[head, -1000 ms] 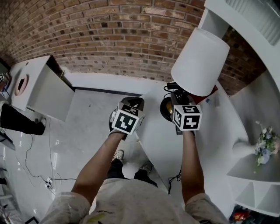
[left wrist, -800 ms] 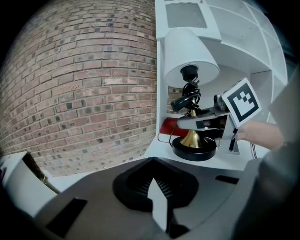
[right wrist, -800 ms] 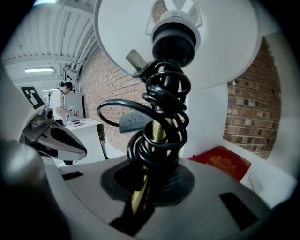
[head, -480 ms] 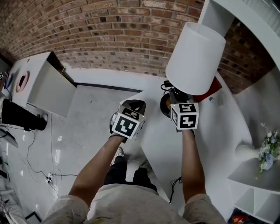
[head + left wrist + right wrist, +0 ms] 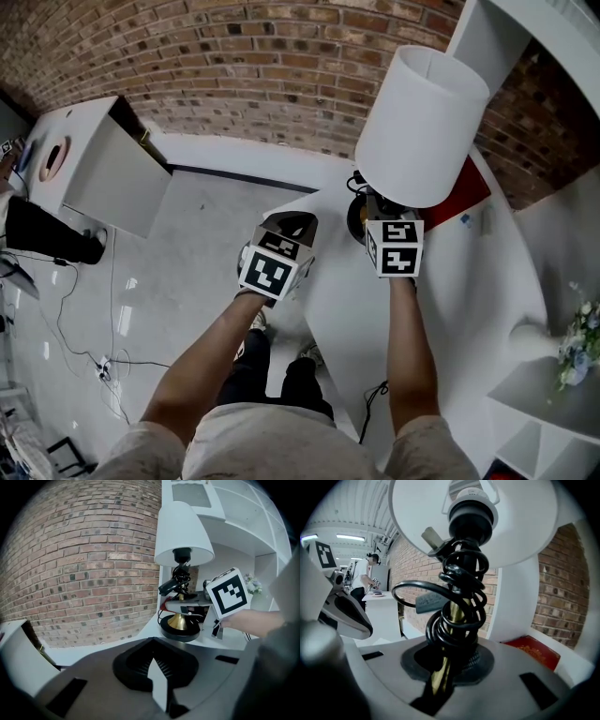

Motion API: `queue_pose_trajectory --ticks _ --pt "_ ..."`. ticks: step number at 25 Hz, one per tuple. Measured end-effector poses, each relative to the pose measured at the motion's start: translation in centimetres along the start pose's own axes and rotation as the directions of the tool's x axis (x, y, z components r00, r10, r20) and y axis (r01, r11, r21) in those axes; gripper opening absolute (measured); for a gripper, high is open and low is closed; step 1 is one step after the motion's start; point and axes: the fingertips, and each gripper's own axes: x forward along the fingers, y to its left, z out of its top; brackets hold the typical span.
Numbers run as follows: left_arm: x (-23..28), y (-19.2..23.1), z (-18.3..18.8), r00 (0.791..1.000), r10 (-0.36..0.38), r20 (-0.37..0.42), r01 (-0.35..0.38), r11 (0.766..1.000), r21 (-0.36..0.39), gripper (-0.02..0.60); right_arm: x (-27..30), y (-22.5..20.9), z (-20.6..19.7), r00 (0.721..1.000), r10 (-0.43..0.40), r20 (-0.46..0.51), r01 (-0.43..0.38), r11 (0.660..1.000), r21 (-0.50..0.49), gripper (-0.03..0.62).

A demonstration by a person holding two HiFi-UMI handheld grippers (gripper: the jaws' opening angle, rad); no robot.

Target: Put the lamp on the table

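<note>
The lamp has a white shade (image 5: 422, 127), a brass stem (image 5: 452, 616) wound with black cord, and a round black base (image 5: 180, 631). My right gripper (image 5: 375, 211) is shut on the stem just below the cord coil (image 5: 457, 602), holding the lamp upright. In the left gripper view the base sits at the near corner of the white table (image 5: 450, 281); whether it rests on the table I cannot tell. My left gripper (image 5: 291, 225) hangs to the lamp's left, off the table edge and over the floor, shut and holding nothing (image 5: 157, 681).
A red book (image 5: 473, 187) lies on the table behind the lamp, against a white shelf column (image 5: 487, 37). Flowers (image 5: 579, 337) stand at the far right. A white cabinet (image 5: 103, 173) stands on the floor to the left, before the brick wall. A person (image 5: 363, 581) stands far off.
The right gripper has sunk a little with the lamp, bringing the base down toward the table corner. The left gripper has hardly shifted.
</note>
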Motion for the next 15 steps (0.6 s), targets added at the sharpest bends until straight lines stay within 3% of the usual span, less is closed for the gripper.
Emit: queue_pose_trajectory --ticks 15 --pt "0.5 1.2 -0.7 0.999 0.036 0.006 -0.036 0.999 -0.009 -0.003 2.1 0.8 -0.9 0.998 -0.016 0.061 0.018 0.999 -0.043 0.060"
